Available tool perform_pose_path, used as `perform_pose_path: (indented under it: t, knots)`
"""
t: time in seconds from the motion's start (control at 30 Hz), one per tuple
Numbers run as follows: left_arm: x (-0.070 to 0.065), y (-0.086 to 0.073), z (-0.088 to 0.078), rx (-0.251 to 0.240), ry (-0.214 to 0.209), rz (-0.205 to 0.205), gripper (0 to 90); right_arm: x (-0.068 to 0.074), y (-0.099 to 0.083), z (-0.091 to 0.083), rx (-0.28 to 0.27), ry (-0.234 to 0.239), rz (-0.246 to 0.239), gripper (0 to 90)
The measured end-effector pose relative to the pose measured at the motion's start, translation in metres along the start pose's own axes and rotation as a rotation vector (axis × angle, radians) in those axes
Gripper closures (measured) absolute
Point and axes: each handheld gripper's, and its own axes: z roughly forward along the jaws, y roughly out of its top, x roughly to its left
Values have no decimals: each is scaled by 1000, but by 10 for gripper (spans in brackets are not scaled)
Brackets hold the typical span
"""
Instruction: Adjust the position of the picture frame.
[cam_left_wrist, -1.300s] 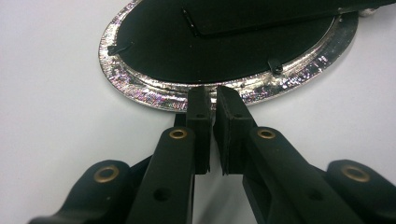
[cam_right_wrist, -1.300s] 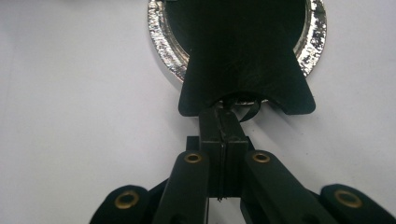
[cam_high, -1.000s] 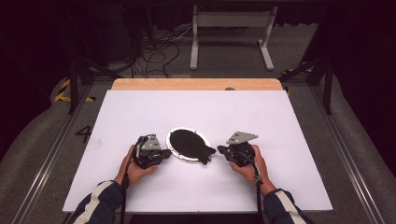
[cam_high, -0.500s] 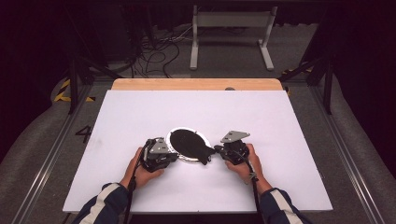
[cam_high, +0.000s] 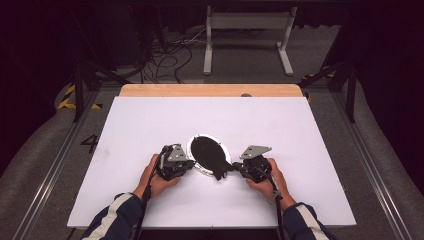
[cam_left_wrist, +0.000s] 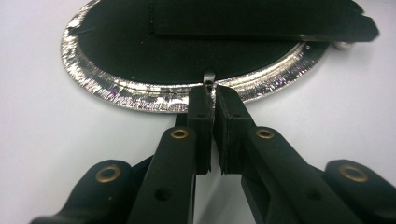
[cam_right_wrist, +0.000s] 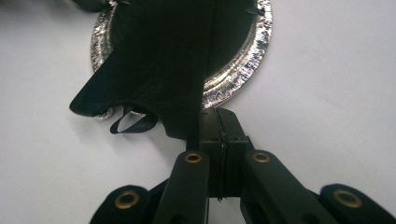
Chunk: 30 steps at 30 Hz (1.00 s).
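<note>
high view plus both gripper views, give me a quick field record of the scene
surface: white table
centre item: silver foil plate lined with black cloth
cloth: one end spills over the plate rim toward the right gripper
left gripper: jaws shut on a small tab at the plate's near rim
right gripper: jaws shut on the cloth's edge
loose detail: small black loop under the cloth

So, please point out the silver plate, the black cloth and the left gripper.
silver plate (cam_left_wrist: 107, 88): left gripper view, on its shiny rim.
black cloth (cam_right_wrist: 163, 60): right gripper view, on the middle of the fabric.
left gripper (cam_left_wrist: 212, 95): left gripper view, between its fingertips at the plate's rim.
</note>
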Motion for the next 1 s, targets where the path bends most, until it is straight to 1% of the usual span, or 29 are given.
perform_pose_path:
  t: [0.07,0.13,0.17,0.2,0.27,0.43,0.5,0.53,0.57,0.67,0.7,0.77,0.8,0.87,1.0]
  knots:
    - [0,1,2,-6,-3,-7,876,2,-2,-3,5,4,-1,900]
    - [-1,4,5,-8,5,-5,884,4,-4,-5,3,5,2,900]
    - [-2,6,7,-5,16,-1,884,6,-6,-6,0,3,9,900]
    - [-3,7,8,-5,18,0,894,8,-8,-9,3,15,4,900]
    - [-3,8,9,-7,19,0,897,12,-11,-12,6,23,-1,900]
    - [-4,8,10,-11,14,-9,897,23,-17,-18,4,40,-8,900]
    - [-4,8,10,-14,5,-16,896,25,-20,-20,1,48,3,900]
    - [-4,8,10,-16,-5,-23,896,27,-21,-21,0,48,8,900]
    - [-4,9,10,-14,-1,-13,897,28,-22,-22,0,49,13,900]
    - [-6,10,12,-18,2,-25,897,32,-24,-25,3,45,-7,900]
    - [-6,11,13,-21,-1,-32,898,33,-24,-25,4,49,-5,900]
    - [-4,12,14,-20,-4,-25,898,34,-25,-25,4,48,-10,900]
    - [-5,13,16,-23,-6,-35,897,35,-25,-26,4,49,-10,900]
    - [-4,15,17,-25,-6,-28,897,36,-26,-26,3,46,-14,900]
    - [-3,17,20,-27,-11,-32,897,38,-26,-27,8,42,-23,900]
